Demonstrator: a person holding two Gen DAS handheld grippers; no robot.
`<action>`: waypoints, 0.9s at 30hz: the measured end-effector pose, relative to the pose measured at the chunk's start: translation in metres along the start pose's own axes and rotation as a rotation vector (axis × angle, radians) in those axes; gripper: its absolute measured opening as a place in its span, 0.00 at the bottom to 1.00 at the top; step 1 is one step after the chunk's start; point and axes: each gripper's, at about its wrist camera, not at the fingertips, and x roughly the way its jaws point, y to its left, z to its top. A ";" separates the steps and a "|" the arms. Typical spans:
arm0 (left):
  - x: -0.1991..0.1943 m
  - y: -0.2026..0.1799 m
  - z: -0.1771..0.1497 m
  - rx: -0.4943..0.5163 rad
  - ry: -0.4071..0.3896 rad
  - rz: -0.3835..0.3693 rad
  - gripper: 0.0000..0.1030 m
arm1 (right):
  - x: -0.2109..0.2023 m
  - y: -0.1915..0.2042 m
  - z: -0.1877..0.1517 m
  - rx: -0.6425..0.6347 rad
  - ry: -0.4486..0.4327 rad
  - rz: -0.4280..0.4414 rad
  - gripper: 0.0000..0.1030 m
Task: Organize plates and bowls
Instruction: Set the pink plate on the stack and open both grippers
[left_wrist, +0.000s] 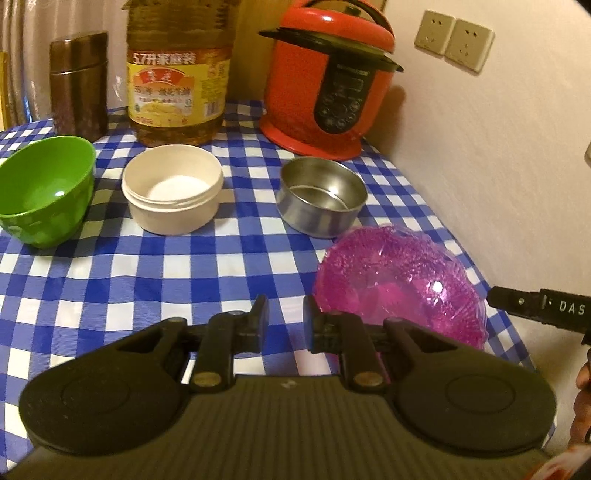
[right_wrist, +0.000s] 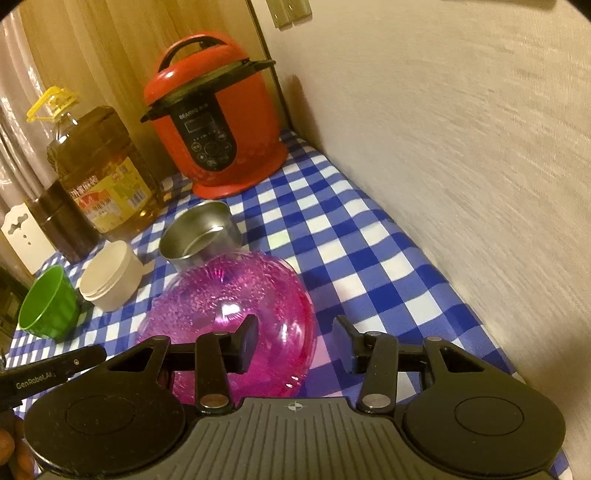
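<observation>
A pink translucent glass bowl (left_wrist: 402, 277) sits on the blue checked tablecloth (left_wrist: 155, 273) near the right edge; it also shows in the right wrist view (right_wrist: 236, 295). Behind it stand a steel bowl (left_wrist: 321, 195), a cream bowl (left_wrist: 171, 188) and a green bowl (left_wrist: 44, 188) in a row. My left gripper (left_wrist: 285, 321) is open and empty, just left of the pink bowl. My right gripper (right_wrist: 295, 345) is open, its left finger (right_wrist: 247, 341) over the pink bowl's near side, its right finger beside the bowl.
A red pressure cooker (left_wrist: 332, 77), a large oil bottle (left_wrist: 177, 74) and a brown canister (left_wrist: 79, 85) stand along the back. A wall (left_wrist: 498, 166) runs along the table's right edge. The right gripper's finger (left_wrist: 535, 306) shows at the right in the left wrist view.
</observation>
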 end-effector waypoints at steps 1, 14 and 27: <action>-0.002 0.001 0.000 -0.003 -0.005 0.003 0.16 | -0.002 0.002 0.000 0.003 -0.006 0.004 0.45; -0.023 0.010 -0.009 -0.040 -0.028 0.060 0.16 | -0.010 0.047 0.007 0.013 -0.039 0.131 0.45; -0.070 0.025 -0.010 0.000 -0.059 0.170 0.18 | -0.020 0.094 0.007 -0.020 -0.079 0.257 0.45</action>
